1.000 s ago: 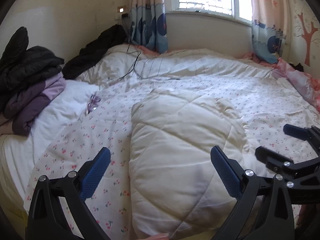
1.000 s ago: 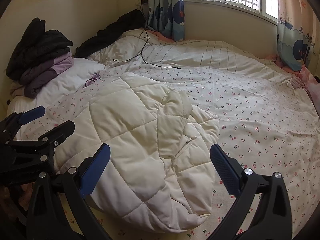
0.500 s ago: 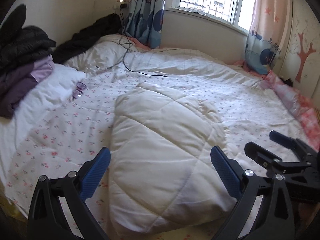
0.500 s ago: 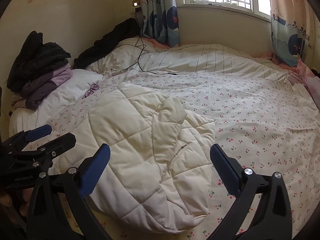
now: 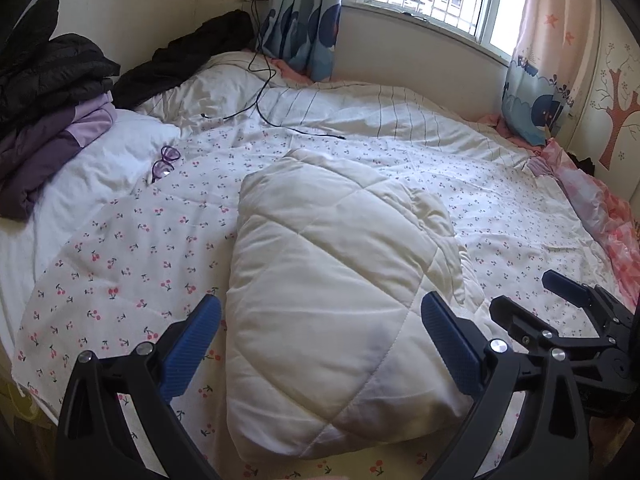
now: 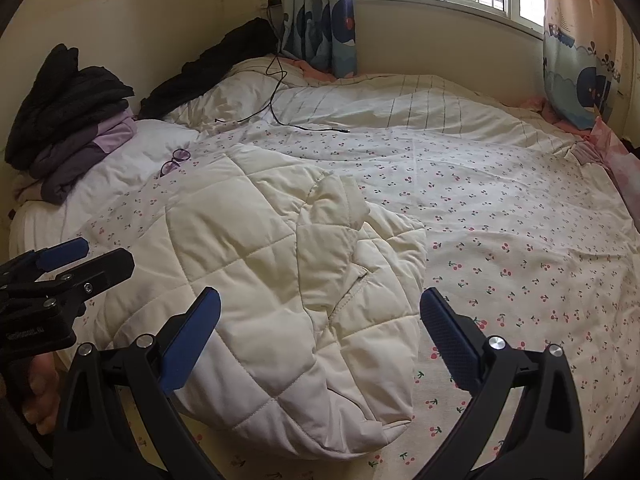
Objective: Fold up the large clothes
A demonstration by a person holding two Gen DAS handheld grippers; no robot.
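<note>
From the left wrist view, the left tongs [image 5: 320, 328] hang wide open over the near edge of a bed [image 5: 120, 272] with a cherry-print sheet, holding nothing. Between their blue pads lies a cream quilted jacket [image 5: 336, 280], folded into a plump, roughly rectangular bundle in the middle of the bed, close to the person. The right tongs [image 5: 560, 300] show at the right edge, also parted and empty, just beside the bundle. A pair of glasses [image 5: 165, 162] rests farther up the sheet, and a stack of dark and purple clothes [image 5: 52, 120] sits at the far left. From the right wrist view, the right tongs [image 6: 320, 320] spread wide above the same jacket [image 6: 280, 280], gripping nothing; a sleeve [image 6: 340, 208] lies folded across its top. The left tongs [image 6: 76, 260] hover open at the left, a hand [image 6: 40, 392] beneath them. The fold looks essentially finished; what may remain is tidying or moving the bundle to the stack.
</note>
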